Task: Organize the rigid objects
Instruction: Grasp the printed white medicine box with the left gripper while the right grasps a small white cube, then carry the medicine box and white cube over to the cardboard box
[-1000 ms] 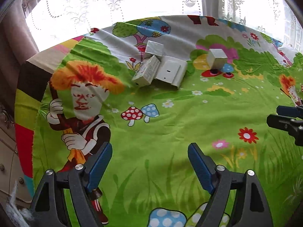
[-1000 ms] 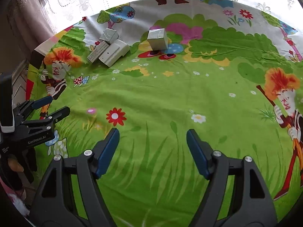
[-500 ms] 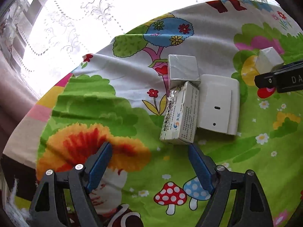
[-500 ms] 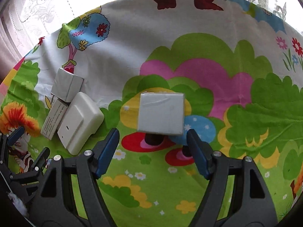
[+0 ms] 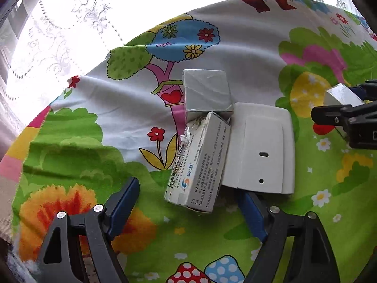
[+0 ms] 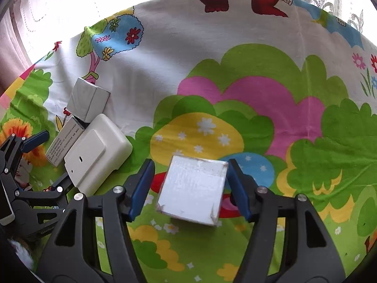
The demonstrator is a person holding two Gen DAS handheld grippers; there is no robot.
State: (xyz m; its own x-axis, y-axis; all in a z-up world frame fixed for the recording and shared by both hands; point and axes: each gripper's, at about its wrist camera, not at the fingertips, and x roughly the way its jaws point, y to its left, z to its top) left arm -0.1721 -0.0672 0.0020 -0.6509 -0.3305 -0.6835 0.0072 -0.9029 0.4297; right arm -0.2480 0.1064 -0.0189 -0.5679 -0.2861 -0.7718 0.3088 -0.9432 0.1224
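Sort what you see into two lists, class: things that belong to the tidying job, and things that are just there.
Belongs to the job:
- white cube, between the right claw's closing pads
- grey box
- printed carton, ahead of the open left claw
- white plastic case

Just there:
- cartoon cloth
- lace curtain

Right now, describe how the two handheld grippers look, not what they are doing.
Both are alike. The left gripper and right gripper each have two black plastic arms with triangular cut-outs, silver screw heads near the tips, and blue pads lining the jaws. In the right wrist view, small white lettering shows on the left gripper's black body. No cables or sleeves are visible.
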